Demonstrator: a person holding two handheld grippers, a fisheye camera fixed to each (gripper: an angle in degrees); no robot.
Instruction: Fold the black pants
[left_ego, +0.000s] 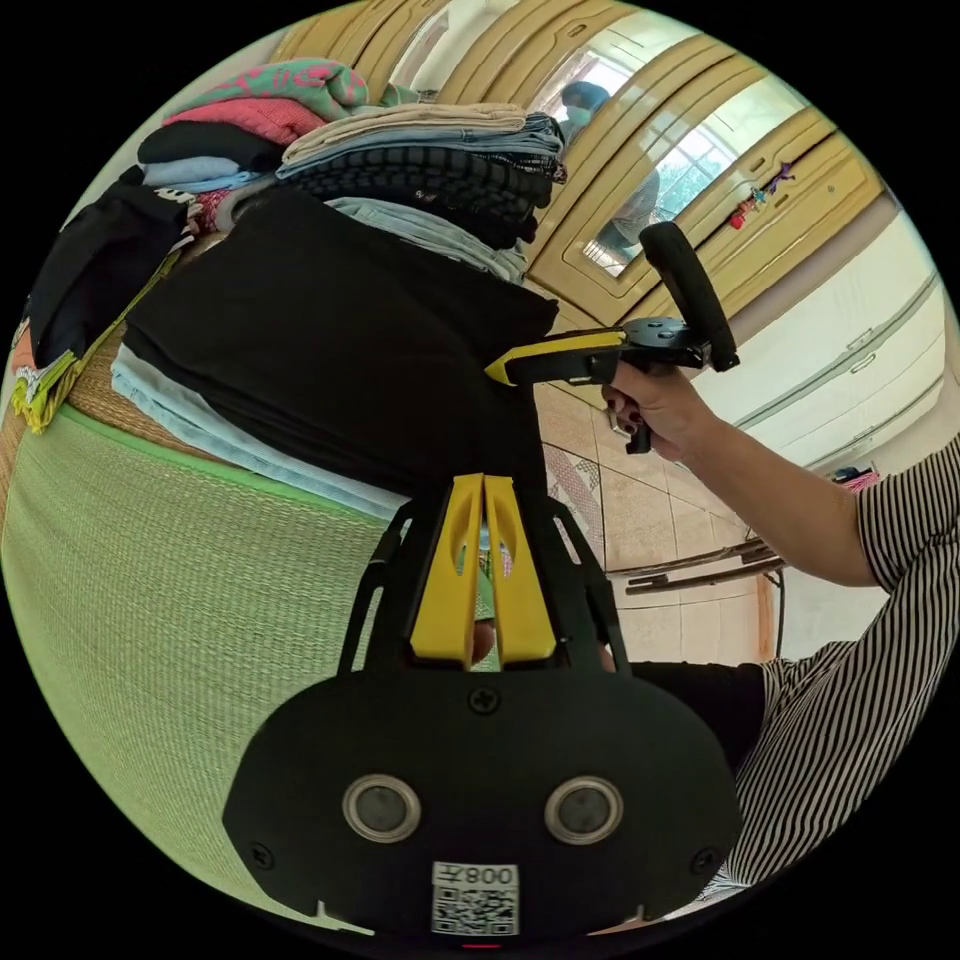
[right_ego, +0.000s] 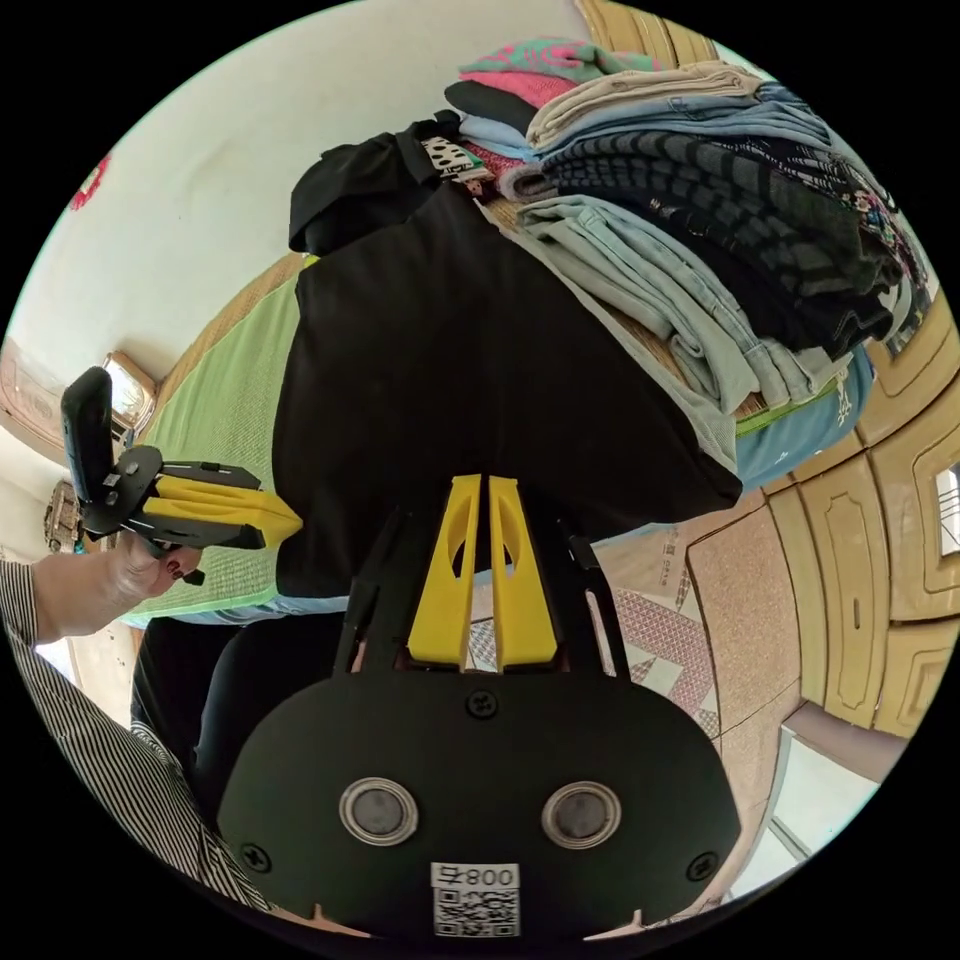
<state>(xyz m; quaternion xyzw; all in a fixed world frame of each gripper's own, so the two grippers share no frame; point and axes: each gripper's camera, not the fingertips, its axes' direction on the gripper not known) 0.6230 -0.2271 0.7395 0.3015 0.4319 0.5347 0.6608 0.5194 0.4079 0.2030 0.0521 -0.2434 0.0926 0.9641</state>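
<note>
The black pants (left_ego: 330, 340) lie folded in a flat slab on pale blue cloth at the bed's edge, one side overhanging the floor; they also show in the right gripper view (right_ego: 470, 380). My left gripper (left_ego: 485, 482) has its yellow jaws closed on the pants' near hanging corner. It appears from the side as the left gripper (right_ego: 292, 520), tip on the pants' edge. My right gripper (right_ego: 485, 480) is shut on the same near edge. A hand holds that right gripper (left_ego: 497, 372) against the pants' side.
A tall stack of folded clothes (left_ego: 430, 170) stands right behind the pants. A loose black garment (right_ego: 350, 190) lies beside it. A green woven mat (left_ego: 170, 580) covers the bed. Tiled floor (right_ego: 740, 620) and wooden doors (right_ego: 900, 500) lie beyond. A striped sleeve (left_ego: 860, 640) is close.
</note>
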